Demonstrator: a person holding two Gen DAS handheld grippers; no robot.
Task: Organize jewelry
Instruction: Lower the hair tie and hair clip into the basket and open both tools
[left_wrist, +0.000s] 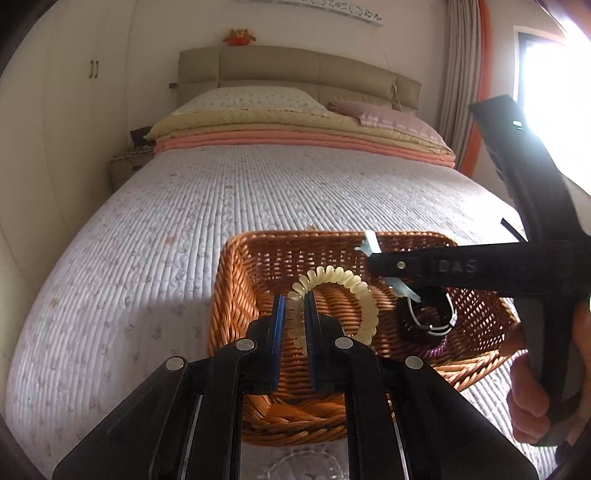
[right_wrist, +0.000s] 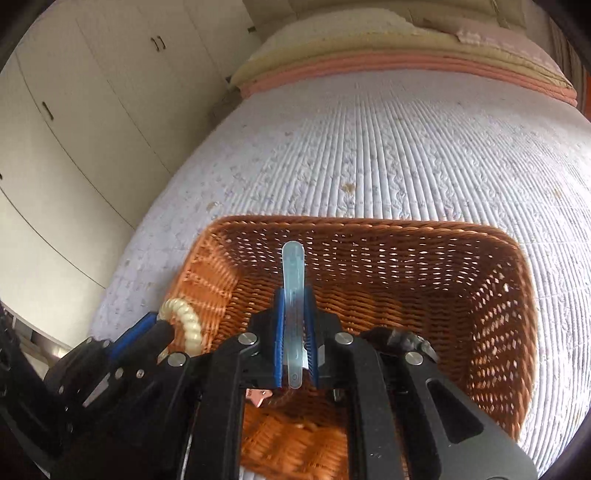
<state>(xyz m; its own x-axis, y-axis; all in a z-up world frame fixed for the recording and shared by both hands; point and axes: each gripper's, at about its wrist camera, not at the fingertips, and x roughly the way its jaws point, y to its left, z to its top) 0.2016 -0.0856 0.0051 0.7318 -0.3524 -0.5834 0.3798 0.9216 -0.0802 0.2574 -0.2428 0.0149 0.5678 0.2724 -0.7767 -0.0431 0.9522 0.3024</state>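
Left wrist view: left tongs (left_wrist: 295, 314) clamp cream coil bracelet (left_wrist: 354, 291), right tongs (right_wrist: 295, 317) pinch clear clip (right_wrist: 293, 295) over wicker basket (right_wrist: 498, 295).

Two black hand-held grippers with blue-padded fingers, both angled downward and close together. The left gripper (left_wrist: 294, 317) has its fingers (left_wrist: 277, 325) pressed tight on a cream-coloured spiral coil band (left_wrist: 343, 288) that loops out above the tips. The right gripper (right_wrist: 294, 321) reaches in from the right side of the left wrist view, its fingers (right_wrist: 279, 332) clamped on a pale translucent blue plastic clip (right_wrist: 293, 280). A bare hand (left_wrist: 532, 398) wraps the right gripper's handle.
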